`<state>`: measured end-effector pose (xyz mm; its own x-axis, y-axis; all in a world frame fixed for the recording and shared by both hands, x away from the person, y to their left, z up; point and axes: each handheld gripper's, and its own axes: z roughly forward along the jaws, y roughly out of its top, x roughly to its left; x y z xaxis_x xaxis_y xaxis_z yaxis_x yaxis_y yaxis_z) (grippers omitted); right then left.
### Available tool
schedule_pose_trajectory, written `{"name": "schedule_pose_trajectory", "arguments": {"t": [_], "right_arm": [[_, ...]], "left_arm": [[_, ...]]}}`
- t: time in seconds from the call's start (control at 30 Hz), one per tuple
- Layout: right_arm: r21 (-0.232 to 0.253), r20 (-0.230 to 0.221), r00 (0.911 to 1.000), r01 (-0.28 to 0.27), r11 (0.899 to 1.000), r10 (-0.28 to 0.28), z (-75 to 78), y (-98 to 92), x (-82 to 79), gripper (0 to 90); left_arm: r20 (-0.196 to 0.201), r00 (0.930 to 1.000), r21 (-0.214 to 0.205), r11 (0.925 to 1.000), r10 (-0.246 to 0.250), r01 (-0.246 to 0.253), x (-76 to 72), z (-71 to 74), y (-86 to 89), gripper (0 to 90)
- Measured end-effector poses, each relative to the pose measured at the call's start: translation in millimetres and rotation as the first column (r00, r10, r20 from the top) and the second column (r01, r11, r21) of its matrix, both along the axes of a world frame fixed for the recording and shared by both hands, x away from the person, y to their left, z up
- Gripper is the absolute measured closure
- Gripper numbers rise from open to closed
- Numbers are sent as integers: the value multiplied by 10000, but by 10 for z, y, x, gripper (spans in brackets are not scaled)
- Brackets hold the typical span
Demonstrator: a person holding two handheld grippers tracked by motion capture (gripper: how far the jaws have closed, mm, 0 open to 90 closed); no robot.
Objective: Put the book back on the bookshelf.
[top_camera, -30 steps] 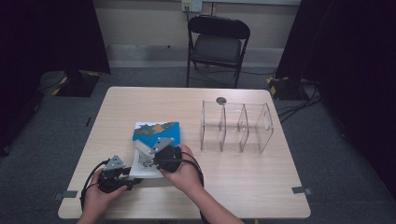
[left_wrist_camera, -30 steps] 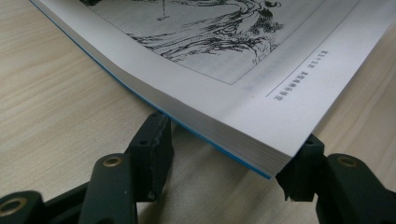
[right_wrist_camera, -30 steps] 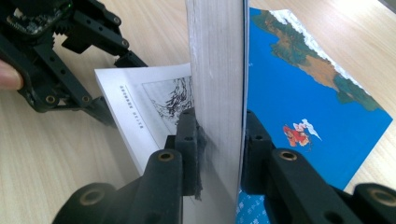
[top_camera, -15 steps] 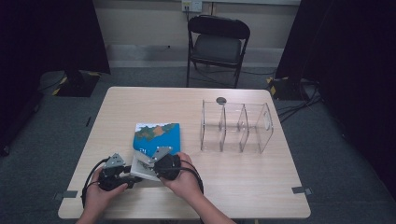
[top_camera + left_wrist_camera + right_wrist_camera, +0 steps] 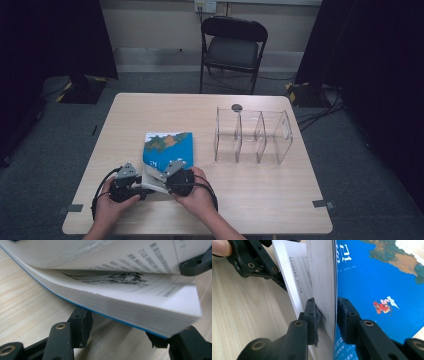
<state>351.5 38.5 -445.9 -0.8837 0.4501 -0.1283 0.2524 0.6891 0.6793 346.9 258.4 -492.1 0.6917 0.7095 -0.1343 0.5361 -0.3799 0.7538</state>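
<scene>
You have a thick paperback book with a bright blue picture cover [image 5: 167,147] lying on the pale wooden table [image 5: 150,110], a little left of the middle in the high view. Its near end is lifted up off the table, down by your hands.

Your right gripper [image 5: 328,315] is in the lower middle of the high view. In the right gripper view its two black jaws rise from the bottom and pinch a bunch of the front pages together with the blue cover. One pad presses on the white page edges, the other on the blue cover.

Your left gripper [image 5: 117,331] is in the lower left of the high view, just beside the right one. In the left gripper view its jaws are spread wide, one low on the left and one low on the right. The fat stack of white pages sits over them, with the thin blue back cover at the bottom. The open pages show a black drawing and small print. At the upper right of that view, a black jaw of the other gripper holds the lifted pages.

A clear plastic rack with upright dividers [image 5: 252,135] stands right of the middle, well apart from the book. A small dark round disc [image 5: 236,107] lies just behind it. A black folding chair [image 5: 232,47] stands past the table's far edge.
</scene>
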Motion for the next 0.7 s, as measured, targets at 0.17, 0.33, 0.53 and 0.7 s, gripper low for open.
{"name": "schedule_pose_trajectory", "arguments": {"t": [0.17,0.33,0.53,0.7], "right_arm": [[61,-99,9999,-50,10000,50,2,-8,-18,708],[302,-258,9996,-74,9995,82,-13,-29,-9,686],[359,-295,9994,-167,9992,178,-30,-30,-18,654],[496,-323,9992,-224,9985,240,-51,-40,-20,628]], "left_arm": [[4,10000,-92,9999,-88,88,17,21,-12,436],[-124,9997,-110,9997,-214,213,33,33,-13,452],[-128,9997,-1,9997,-228,228,24,27,-16,464],[-82,9995,176,9994,-307,309,18,24,-15,468]]}}
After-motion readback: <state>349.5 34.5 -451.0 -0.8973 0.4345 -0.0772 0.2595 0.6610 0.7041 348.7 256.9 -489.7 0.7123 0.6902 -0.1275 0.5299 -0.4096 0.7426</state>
